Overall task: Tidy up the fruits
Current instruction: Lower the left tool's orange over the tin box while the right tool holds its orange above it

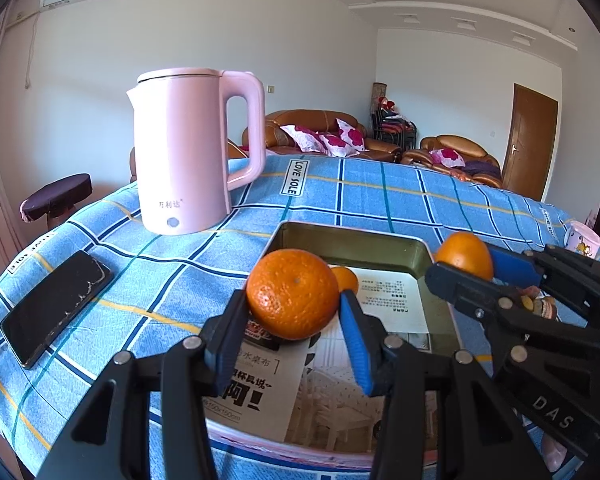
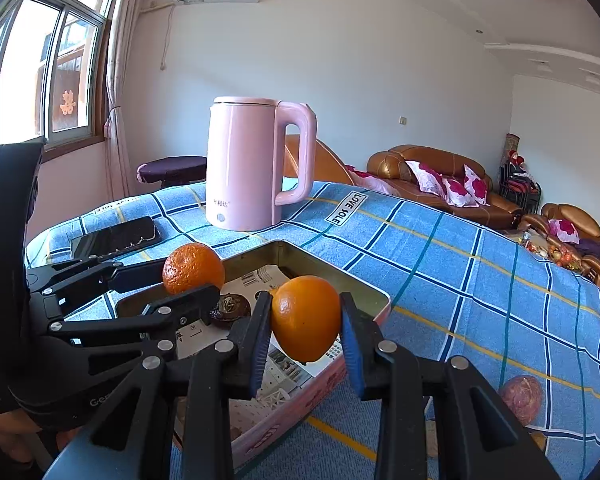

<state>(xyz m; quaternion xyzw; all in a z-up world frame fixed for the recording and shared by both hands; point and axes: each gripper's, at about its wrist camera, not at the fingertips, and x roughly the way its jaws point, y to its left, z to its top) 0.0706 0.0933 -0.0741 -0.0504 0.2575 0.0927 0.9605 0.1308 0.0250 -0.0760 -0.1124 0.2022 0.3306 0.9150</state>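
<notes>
My left gripper is shut on a large bumpy orange, held over the near left part of an open rectangular tin lined with printed paper. A small orange lies inside the tin behind it. My right gripper is shut on a smoother orange above the tin's right side. In the left wrist view the right gripper and its orange come in from the right. The right wrist view shows the left gripper with its orange at the left.
A pink kettle stands behind the tin on the blue checked tablecloth, a black phone to its left. A dark round item sits in the tin. A reddish round fruit lies on the cloth at the right, a cup further back.
</notes>
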